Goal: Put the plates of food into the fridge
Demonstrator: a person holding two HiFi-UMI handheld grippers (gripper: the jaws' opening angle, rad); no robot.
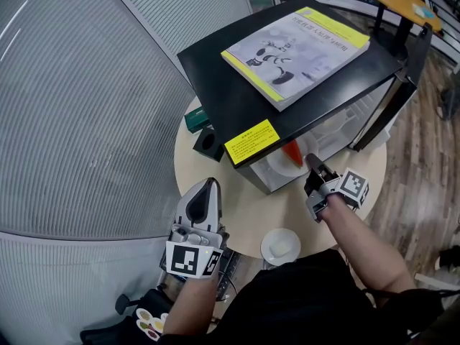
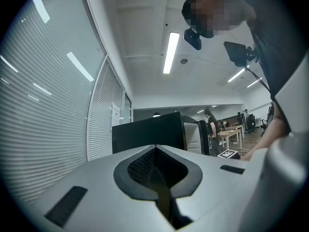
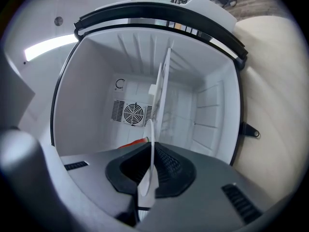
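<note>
A black fridge (image 1: 237, 85) stands on a round beige table (image 1: 251, 207) in the upper middle of the frame, with a yellow-edged booklet (image 1: 298, 49) on top and a yellow label (image 1: 251, 141) at its near corner. Its white inside is open towards the bottom right. There a plate (image 1: 277, 167) with red-orange food (image 1: 292, 151) sits at the opening, and the right gripper (image 1: 312, 162) has its jaws at the plate's rim. The left gripper (image 1: 209, 185) points up-frame over the table's lower left. A small white dish (image 1: 280, 246) sits at the table's near edge.
</note>
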